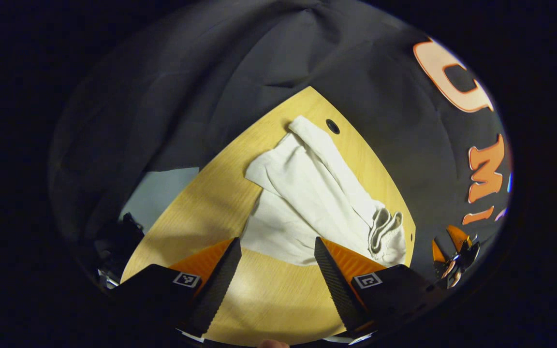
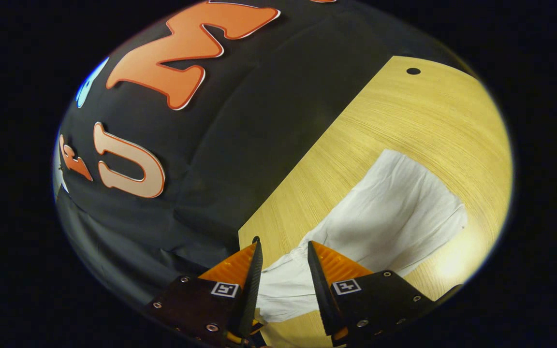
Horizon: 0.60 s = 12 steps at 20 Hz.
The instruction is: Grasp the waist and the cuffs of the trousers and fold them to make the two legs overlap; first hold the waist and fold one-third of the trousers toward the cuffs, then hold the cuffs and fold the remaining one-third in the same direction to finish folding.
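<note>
White trousers lie crumpled on the wooden table, legs partly overlapping and the ribbed waist bunched near the table's right edge. My left gripper is open wide, fingertips just short of the cloth's near edge, with bare table between the fingers. In the right gripper view the trousers stretch away across the table. The right gripper is open near the table's corner, a gathered end of the cloth lying between its fingers. That gripper also appears small, beyond the table's right edge.
A small round hole is in the table near the trousers' far end, and it also shows as the hole. Black cloth wall surrounds the table. Pale floor and dark gear lie left of the table.
</note>
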{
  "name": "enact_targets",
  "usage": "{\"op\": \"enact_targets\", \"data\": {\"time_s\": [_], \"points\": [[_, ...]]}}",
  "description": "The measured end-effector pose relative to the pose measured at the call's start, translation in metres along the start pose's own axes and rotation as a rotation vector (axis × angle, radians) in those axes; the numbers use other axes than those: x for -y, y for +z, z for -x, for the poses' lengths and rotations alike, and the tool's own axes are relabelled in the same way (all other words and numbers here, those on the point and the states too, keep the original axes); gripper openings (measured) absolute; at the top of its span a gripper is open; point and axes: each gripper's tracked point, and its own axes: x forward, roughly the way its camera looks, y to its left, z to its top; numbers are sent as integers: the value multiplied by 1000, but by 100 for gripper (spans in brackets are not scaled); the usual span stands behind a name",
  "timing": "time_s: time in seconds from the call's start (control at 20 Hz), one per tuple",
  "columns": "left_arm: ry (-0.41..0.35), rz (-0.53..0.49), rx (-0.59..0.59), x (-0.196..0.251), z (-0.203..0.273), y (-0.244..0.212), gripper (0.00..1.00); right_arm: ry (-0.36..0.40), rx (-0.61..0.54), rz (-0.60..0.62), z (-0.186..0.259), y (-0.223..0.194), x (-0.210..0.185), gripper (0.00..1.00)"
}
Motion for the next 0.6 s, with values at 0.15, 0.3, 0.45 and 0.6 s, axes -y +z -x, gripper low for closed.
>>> {"op": "enact_targets", "data": {"time_s": [0.15, 0.3, 0.45, 0.6], "points": [[7, 55, -13, -13, -7, 10, 100, -12, 25, 8, 15, 10, 11, 56], [-5, 81, -26, -18, -14, 18, 99, -16, 36, 16, 25, 17, 12, 57], [-43, 70, -39, -10, -21, 20, 98, -16, 49, 22, 35, 23, 15, 60], [-96, 63, -52, 14, -36, 20, 97, -16, 56, 15, 42, 29, 19, 62]]}}
